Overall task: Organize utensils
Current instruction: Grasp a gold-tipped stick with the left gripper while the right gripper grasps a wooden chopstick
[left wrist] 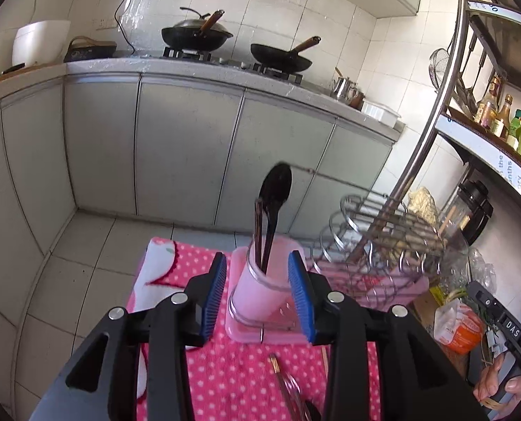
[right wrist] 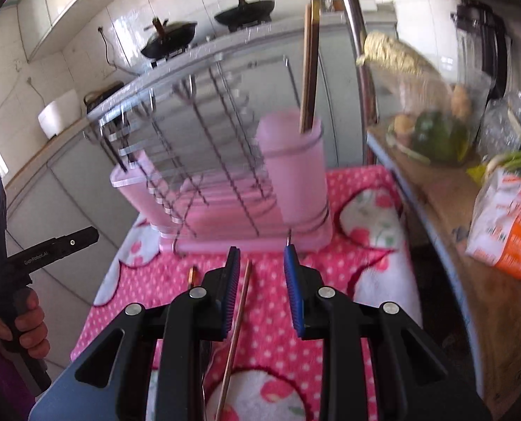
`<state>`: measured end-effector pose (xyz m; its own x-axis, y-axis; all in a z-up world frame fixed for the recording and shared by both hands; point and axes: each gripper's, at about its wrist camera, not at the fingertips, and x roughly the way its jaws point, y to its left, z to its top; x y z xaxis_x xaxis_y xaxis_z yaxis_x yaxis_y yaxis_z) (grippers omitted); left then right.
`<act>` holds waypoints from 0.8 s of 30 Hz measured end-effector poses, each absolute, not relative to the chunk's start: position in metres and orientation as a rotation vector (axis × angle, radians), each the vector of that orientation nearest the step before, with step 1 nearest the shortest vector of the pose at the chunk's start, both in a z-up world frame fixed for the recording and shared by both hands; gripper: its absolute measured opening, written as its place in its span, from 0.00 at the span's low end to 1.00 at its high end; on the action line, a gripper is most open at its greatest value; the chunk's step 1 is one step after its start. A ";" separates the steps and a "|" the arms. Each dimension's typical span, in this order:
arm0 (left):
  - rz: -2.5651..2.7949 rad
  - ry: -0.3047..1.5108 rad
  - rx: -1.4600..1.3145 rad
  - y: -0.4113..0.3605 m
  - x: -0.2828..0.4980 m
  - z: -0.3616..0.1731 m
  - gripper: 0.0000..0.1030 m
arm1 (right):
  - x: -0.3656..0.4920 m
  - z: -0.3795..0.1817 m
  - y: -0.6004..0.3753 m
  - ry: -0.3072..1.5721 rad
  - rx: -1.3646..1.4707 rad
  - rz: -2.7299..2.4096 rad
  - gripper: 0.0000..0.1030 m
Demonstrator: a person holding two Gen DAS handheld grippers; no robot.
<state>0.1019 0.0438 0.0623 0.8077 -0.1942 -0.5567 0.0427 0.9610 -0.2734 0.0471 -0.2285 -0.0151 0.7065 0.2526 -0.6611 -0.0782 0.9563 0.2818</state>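
Note:
A pink utensil cup stands in a wire ring at the corner of a pink dish rack on a pink dotted towel. In the left wrist view a dark spoon and a dark stick stand in the cup. In the right wrist view the cup holds upright chopsticks. My left gripper is open, its blue pads on either side of the cup. My right gripper is open and empty above the towel. One chopstick lies on the towel between its fingers. More utensils lie below the left gripper.
The rack's wire frame rises right of the cup. A wooden shelf to the right carries bagged vegetables and an orange-white packet. A steel shelf post stands close by. Cabinets and a stove with woks are beyond.

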 end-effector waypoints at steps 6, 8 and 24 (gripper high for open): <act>-0.144 0.756 -0.225 0.033 0.087 0.024 0.35 | 0.051 -0.047 -0.220 0.860 0.242 0.179 0.25; -0.137 0.799 -0.209 0.027 0.084 0.008 0.35 | 0.053 -0.055 -0.220 0.883 0.246 0.176 0.25; -0.110 1.009 -0.116 -0.018 0.095 -0.073 0.35 | 0.073 -0.088 -0.222 0.981 0.271 0.158 0.25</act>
<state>0.0950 -0.0183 -0.0730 0.5281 -0.1456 -0.8366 0.0387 0.9883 -0.1476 0.0728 -0.2221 -0.0877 0.5486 0.2535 -0.7967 -0.0103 0.9549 0.2967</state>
